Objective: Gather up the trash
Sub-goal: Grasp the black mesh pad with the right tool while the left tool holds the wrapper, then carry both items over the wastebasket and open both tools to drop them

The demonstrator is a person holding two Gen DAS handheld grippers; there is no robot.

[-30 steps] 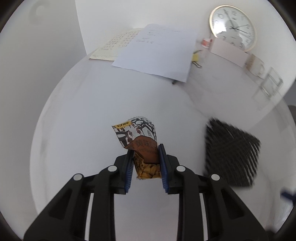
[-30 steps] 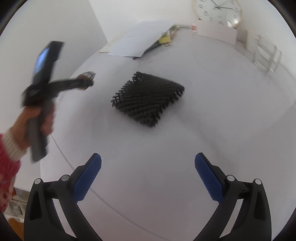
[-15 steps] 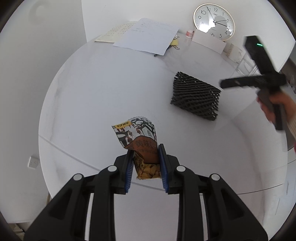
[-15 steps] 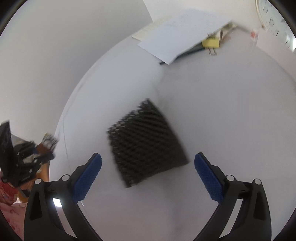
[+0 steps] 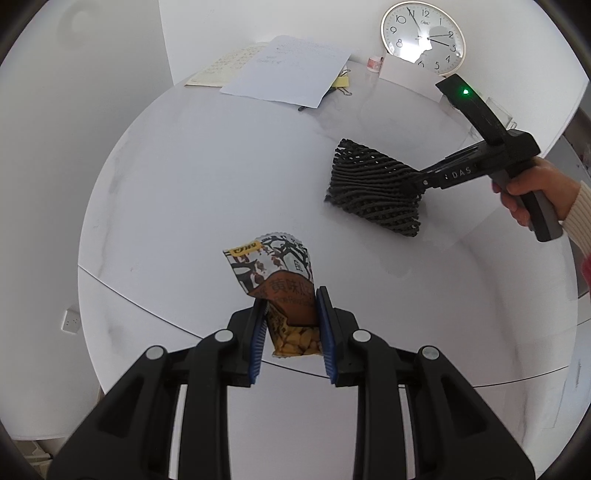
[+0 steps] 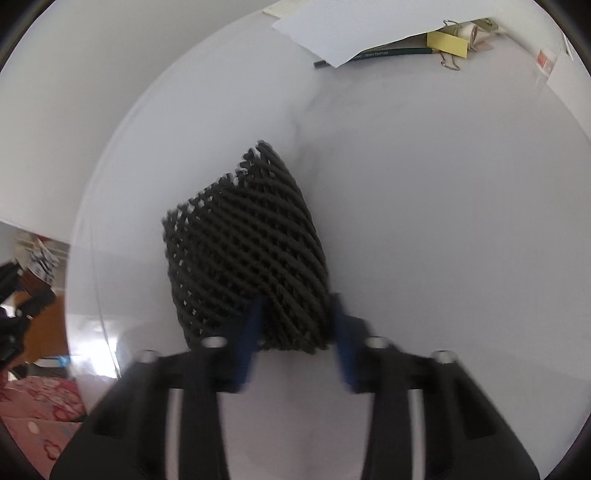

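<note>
My left gripper (image 5: 291, 325) is shut on a snack wrapper (image 5: 275, 273), printed black, white and brown, and holds it above the near edge of the round white table (image 5: 207, 173). My right gripper (image 6: 295, 321) is closed on the near end of a black foam net sleeve (image 6: 243, 243) that lies on the table. The left wrist view shows the sleeve (image 5: 369, 188) with the right gripper (image 5: 417, 181) at its right end, held by a hand. The fingers are motion-blurred in the right wrist view.
At the table's far side lie white paper sheets (image 5: 291, 70), a pencil (image 6: 384, 54), a yellow binder clip (image 6: 447, 44), a white card (image 5: 410, 79) and a wall clock (image 5: 423, 35). A wall corner stands at the left.
My right gripper has come down to the black net sleeve and closed from wide open onto its near end. My left gripper still holds the wrapper and has drawn back toward the table edge.
</note>
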